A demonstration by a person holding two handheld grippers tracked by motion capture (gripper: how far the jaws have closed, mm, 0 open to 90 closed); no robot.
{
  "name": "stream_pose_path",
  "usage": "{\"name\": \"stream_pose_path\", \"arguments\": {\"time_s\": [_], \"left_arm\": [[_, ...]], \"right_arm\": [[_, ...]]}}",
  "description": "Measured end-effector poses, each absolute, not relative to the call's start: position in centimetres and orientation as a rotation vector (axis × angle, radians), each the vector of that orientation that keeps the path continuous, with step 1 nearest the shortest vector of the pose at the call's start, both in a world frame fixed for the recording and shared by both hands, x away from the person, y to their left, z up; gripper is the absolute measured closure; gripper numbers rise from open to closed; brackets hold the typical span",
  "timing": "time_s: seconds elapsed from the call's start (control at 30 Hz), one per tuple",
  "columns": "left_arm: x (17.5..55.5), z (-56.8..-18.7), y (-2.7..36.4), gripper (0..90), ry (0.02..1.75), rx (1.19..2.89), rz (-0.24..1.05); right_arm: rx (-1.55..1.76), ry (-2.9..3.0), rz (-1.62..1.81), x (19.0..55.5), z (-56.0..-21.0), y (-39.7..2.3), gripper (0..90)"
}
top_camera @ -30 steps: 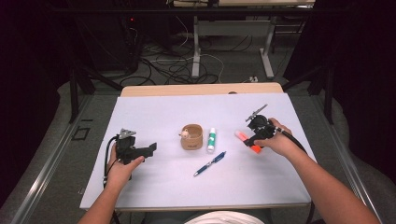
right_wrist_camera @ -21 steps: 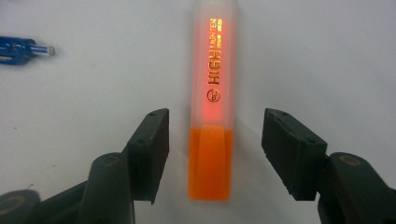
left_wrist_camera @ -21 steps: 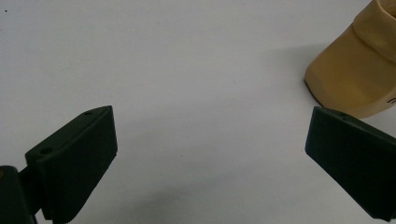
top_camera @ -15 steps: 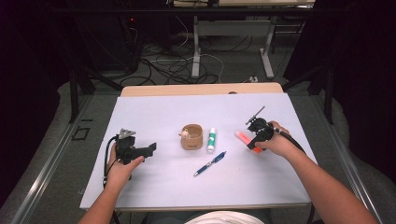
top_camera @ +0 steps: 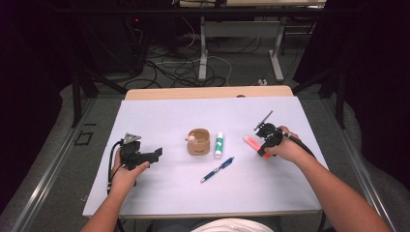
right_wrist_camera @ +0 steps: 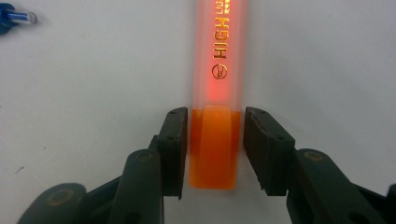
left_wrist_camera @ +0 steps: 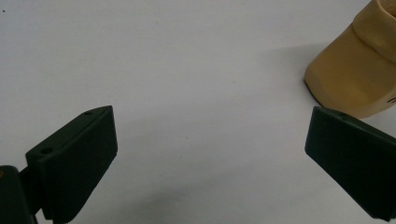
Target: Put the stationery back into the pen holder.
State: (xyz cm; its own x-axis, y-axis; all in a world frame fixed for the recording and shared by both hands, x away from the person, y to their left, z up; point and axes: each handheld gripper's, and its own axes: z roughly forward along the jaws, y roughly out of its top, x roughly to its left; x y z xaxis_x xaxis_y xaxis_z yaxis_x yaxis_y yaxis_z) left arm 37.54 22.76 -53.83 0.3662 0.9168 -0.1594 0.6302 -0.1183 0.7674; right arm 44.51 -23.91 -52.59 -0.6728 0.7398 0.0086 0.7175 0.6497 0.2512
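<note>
An orange highlighter (top_camera: 250,141) lies on the white table top (top_camera: 169,121) at the right. In the right gripper view its translucent barrel (right_wrist_camera: 218,56) runs away from me, and my right gripper (right_wrist_camera: 215,149) is shut on its orange cap end, one jaw on each side. From above, the right gripper (top_camera: 262,145) sits at the highlighter's near end. My left gripper (top_camera: 155,153) rests at the left of the table, open, with nothing between its jaws (left_wrist_camera: 210,154). A tan cup (left_wrist_camera: 359,70) stands just beyond its right jaw.
The tan cup (top_camera: 198,141) stands at the table's middle, with a white and green glue stick (top_camera: 219,145) beside it. A blue pen (top_camera: 217,169) lies nearer the front edge; its tip (right_wrist_camera: 14,18) appears at the upper left of the right gripper view.
</note>
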Motion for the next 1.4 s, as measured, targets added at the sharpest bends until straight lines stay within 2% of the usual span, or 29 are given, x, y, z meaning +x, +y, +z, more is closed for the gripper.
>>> {"name": "stream_pose_path", "arguments": {"time_s": [0.47,1.4], "left_arm": [[37.47,-53.73,22.74,2.5,1.352,1.852,0.453],[37.51,-53.84,22.72,2.5,1.352,1.84,0.458]], "right_arm": [[1.229,2.776,0.339,44.79,-52.58,-23.88,65.3],[1.273,2.79,0.257,45.12,-52.34,-23.5,66.4]]}}
